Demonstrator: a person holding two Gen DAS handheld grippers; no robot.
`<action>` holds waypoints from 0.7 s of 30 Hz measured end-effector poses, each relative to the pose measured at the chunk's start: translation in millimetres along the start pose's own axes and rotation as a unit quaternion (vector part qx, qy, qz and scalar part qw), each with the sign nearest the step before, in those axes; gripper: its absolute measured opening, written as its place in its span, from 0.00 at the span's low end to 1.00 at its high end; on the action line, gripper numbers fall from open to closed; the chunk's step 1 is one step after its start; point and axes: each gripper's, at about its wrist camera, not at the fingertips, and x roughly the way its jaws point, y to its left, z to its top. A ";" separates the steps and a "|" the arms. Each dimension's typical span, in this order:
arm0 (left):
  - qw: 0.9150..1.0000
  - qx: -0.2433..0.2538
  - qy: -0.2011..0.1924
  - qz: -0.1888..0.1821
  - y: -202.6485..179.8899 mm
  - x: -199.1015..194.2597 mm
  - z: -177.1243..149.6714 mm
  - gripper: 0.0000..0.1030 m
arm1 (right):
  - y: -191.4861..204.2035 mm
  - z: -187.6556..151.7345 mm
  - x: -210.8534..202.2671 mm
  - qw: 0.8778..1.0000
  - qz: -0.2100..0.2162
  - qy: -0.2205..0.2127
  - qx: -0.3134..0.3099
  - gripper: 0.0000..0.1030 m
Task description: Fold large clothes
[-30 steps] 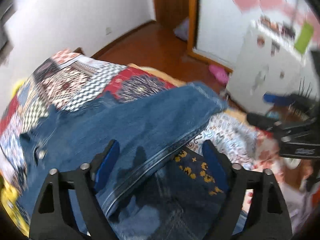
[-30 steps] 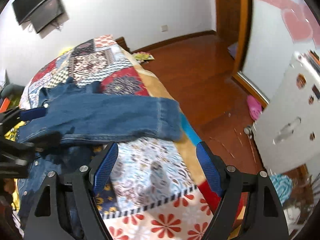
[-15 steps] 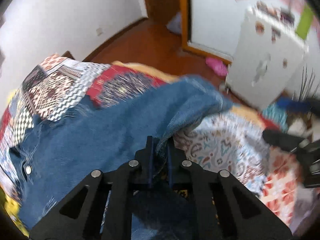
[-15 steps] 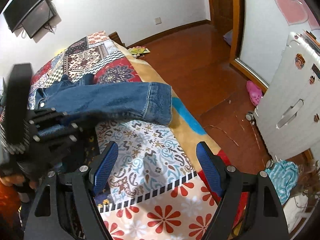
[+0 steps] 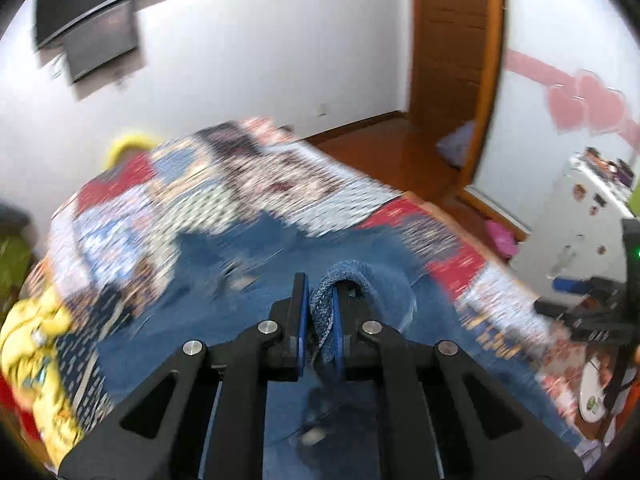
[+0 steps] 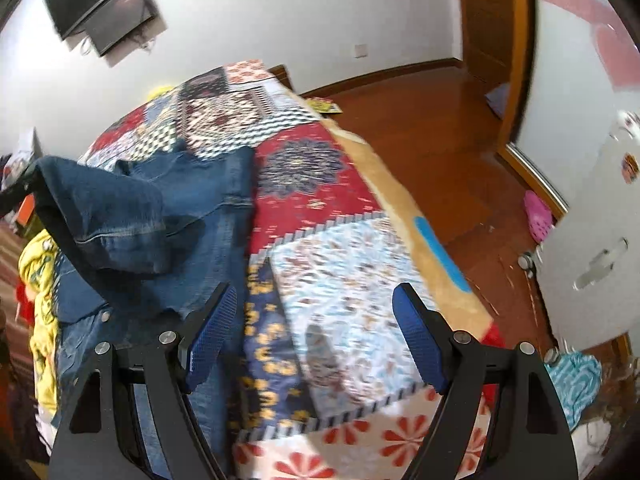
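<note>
Blue denim jeans (image 6: 168, 216) are lying on the bed, ahead and to the left of the open right jaws. One leg is hanging lifted, doubled back over the rest, hem stitching showing (darker wash on the raised part). A rolled denim fold (image 5: 326, 300) is sitting pinched between the closed left jaws, with cloth spreading ahead of them.

Left wrist view: looks forward from low and close over the bed (image 5: 348, 200), toward the far wall.
Right wrist view: higher, over the bed's (image 6: 360, 280) right edge.
Shared: jeans (image 5: 224, 256) (image 6: 168, 208), wall TV (image 5: 96, 20) (image 6: 108, 12).
</note>
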 end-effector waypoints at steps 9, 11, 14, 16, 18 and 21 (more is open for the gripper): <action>0.988 -0.086 0.120 0.034 74.6 31.8 -119.3 0.11 | 41.4 -3.6 36.4 0.997 0.025 0.055 -0.041 0.75; 0.986 -0.088 0.134 0.040 77.4 36.8 -135.5 0.16 | 47.6 -6.8 46.1 0.996 0.019 0.070 -0.052 0.75; 0.984 -0.071 0.152 0.063 70.4 39.1 -149.5 0.36 | 54.3 -11.4 52.8 0.994 0.010 0.084 -0.066 0.75; 0.983 -0.043 0.147 0.102 62.0 34.2 -149.0 0.55 | 57.1 -12.8 53.7 0.993 0.007 0.088 -0.073 0.75; 0.984 -0.022 0.122 0.130 55.1 25.2 -143.1 0.70 | 58.8 -13.4 53.3 0.993 0.005 0.090 -0.078 0.75; 0.984 0.004 0.092 0.150 44.8 19.9 -131.1 0.85 | 62.1 -10.9 53.6 0.993 0.002 0.088 -0.083 0.75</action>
